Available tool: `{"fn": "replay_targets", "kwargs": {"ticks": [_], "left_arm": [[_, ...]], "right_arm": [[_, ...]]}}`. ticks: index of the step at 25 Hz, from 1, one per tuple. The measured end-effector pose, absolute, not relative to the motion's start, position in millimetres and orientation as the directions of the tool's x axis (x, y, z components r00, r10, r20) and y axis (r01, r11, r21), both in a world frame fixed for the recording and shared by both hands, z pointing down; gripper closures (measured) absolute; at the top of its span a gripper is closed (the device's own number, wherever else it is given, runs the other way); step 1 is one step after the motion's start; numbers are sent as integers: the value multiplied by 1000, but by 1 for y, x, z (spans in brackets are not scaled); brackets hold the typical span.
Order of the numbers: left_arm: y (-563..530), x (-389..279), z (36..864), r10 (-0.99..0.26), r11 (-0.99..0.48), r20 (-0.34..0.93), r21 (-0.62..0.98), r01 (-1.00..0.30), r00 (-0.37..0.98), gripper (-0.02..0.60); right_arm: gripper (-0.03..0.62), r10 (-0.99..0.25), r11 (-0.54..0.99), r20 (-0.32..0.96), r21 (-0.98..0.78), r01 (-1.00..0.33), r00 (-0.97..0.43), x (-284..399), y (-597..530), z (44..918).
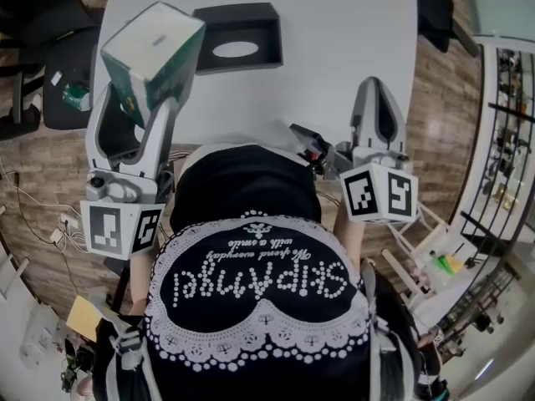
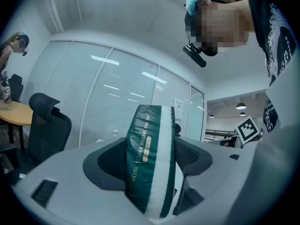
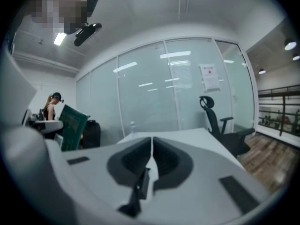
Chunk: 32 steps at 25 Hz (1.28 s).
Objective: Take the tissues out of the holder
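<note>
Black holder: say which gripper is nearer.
Left. The left gripper, holding the tissue pack, is just left of the holder; the right gripper is farther off to its right.
</note>
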<state>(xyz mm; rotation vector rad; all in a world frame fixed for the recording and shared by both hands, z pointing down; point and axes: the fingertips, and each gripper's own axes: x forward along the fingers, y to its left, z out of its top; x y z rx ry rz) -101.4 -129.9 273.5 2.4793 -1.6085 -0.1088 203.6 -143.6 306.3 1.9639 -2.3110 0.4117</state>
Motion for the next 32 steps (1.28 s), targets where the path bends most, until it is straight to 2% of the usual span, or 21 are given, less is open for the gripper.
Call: {"fn": "replay_targets", "kwargs": {"ticks": [32], "left_arm": [[-130, -101, 273, -911, -395, 40, 197, -897, 410, 245]], "right_arm": [[560, -954, 156, 241, -107, -982, -178, 203, -143, 303]]}}
